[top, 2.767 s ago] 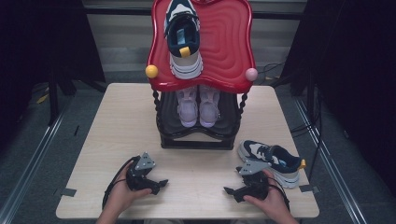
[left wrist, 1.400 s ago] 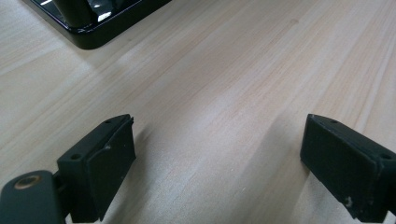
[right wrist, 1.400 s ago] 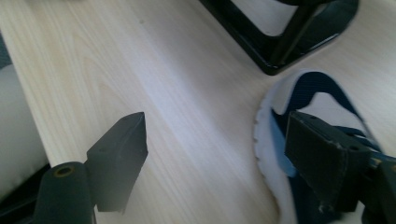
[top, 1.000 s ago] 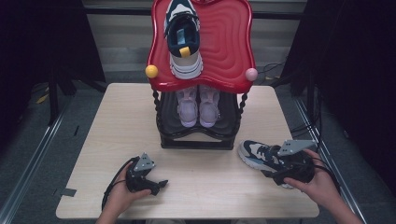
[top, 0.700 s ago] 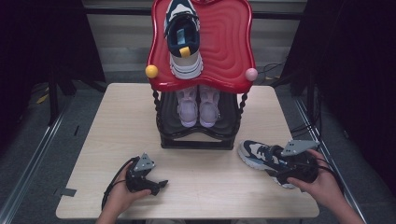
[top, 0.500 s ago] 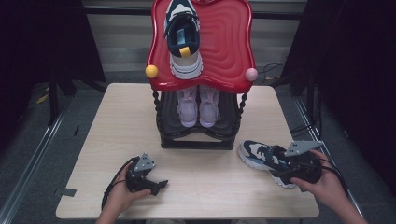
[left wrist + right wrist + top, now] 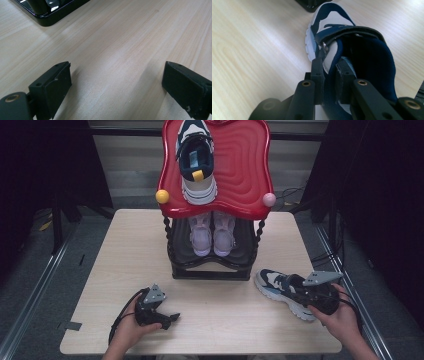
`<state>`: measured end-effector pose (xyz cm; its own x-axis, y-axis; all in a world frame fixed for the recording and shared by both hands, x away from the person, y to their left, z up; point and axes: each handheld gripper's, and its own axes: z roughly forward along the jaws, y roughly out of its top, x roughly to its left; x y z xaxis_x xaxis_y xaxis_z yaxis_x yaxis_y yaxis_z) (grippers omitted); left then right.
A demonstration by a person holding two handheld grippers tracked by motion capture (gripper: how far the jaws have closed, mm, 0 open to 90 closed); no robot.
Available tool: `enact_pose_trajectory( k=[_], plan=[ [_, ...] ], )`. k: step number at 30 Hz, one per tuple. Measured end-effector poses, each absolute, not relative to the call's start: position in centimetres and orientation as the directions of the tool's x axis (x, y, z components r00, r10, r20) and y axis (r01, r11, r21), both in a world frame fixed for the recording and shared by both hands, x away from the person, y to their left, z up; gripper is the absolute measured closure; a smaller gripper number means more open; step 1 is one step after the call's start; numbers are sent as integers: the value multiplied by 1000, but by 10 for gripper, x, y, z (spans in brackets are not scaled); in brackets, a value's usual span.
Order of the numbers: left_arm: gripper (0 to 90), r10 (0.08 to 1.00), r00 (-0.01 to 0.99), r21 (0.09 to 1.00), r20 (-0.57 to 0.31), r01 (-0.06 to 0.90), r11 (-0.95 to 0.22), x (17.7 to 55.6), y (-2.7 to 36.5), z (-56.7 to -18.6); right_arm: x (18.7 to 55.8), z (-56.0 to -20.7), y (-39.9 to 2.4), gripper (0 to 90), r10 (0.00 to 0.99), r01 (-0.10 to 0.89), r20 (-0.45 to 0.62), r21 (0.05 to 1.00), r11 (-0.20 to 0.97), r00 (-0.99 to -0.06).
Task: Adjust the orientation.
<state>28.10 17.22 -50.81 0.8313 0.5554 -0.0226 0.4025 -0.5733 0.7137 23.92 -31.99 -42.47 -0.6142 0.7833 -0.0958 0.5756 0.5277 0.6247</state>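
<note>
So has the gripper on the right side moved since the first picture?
Yes. The right gripper has gone from the table's front edge out toward its right edge, to the navy and white shoe, and its jaws have just closed on the collar.

From above our side of the table [image 7: 125, 270] we are looking forward and down, taking in the whole top and the red shoe rack [image 7: 240, 175]. Riding the left gripper [image 7: 115, 92], we are skimming close over bare wood toward the rack's black base [image 7: 50, 15]. Riding the right gripper [image 7: 329, 75], we are sitting right against the navy sneaker [image 7: 362, 57], which the high view is sharing [image 7: 280, 287].
</note>
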Motion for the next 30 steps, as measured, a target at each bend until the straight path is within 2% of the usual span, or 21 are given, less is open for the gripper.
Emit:
enact_pose_trajectory(
  k=[8,15,17,21,28,30],
  plan=[
    [77,551,834,711,-21,400,-579,282,172,-508,259,-425,-311,808,864,621,-72,666,414,-498],
    [76,551,834,711,-20,400,-579,282,172,-508,267,-432,-296,779,872,641,-34,664,385,-489],
    [77,551,834,711,-22,401,-578,281,172,-508,266,-433,-296,734,871,638,-32,667,384,-490],
    [77,552,834,711,-22,401,-577,281,172,-508,262,-431,-298,583,857,632,-29,663,402,-515],
    [77,551,834,711,-20,400,-579,282,172,-508,252,-422,-312,435,838,610,-43,665,430,-544],
    [76,552,834,711,-22,401,-577,281,172,-508,250,-419,-317,426,826,601,-55,660,451,-561]
  ],
)
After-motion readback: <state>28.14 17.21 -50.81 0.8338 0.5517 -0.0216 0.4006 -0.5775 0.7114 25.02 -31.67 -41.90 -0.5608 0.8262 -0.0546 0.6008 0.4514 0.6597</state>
